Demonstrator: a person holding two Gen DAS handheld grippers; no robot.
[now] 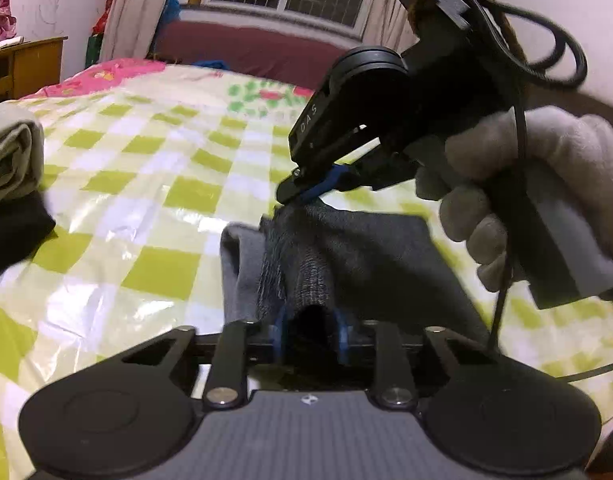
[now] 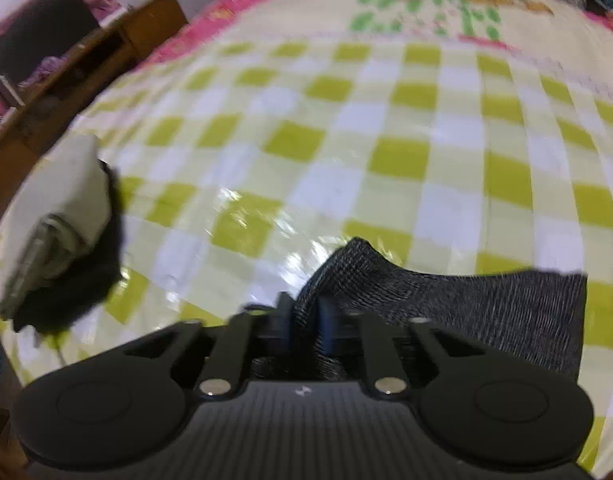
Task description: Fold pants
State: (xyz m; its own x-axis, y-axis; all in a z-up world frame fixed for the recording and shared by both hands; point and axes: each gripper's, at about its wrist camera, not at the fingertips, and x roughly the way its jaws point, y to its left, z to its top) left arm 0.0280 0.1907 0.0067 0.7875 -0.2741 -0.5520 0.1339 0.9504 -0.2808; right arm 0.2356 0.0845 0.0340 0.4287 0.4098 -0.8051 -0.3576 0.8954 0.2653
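Both grippers are pinched shut on the dark gray pants [image 1: 346,256], the left gripper [image 1: 311,330] at one end and the right gripper [image 2: 304,320] at the other, most likely so the cloth stays stretched flat for a neat fold. The pants look soft and knitted, already folded into a thick strip near the front edge of the bed [image 1: 154,168]. The bed's shiny checked cover is smooth, and other folded clothes [image 2: 62,216] sit by its left edge.

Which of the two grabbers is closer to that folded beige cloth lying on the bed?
Left, though only by a little. The folded beige cloth lies off to the left of both; the left gripper and right gripper both grip the grey pants, the right one further right.
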